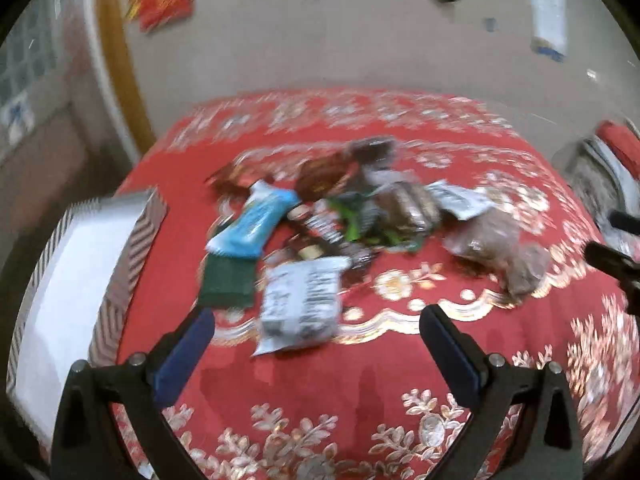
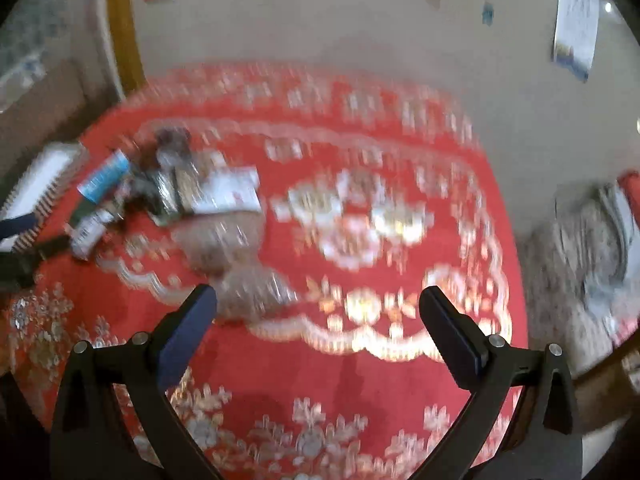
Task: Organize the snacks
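A pile of snack packets [image 1: 340,216] lies on a red patterned cloth [image 1: 400,360]. It holds a light blue bar [image 1: 256,220], a white packet [image 1: 304,304], a dark green packet [image 1: 228,280] and a clear bag of brown snacks [image 1: 492,248]. My left gripper [image 1: 316,320] is open and empty, just in front of the white packet. My right gripper [image 2: 318,300] is open and empty above the cloth, with the clear bag [image 2: 248,280] by its left finger. The pile [image 2: 172,188] is at the left of the blurred right wrist view.
A white box with a zigzag-patterned side [image 1: 80,280] stands at the left edge of the cloth, also in the right wrist view [image 2: 40,184]. Beige floor [image 1: 320,40] lies beyond. Grey fabric [image 2: 580,248] sits at the right. The right gripper shows at the right edge [image 1: 612,256].
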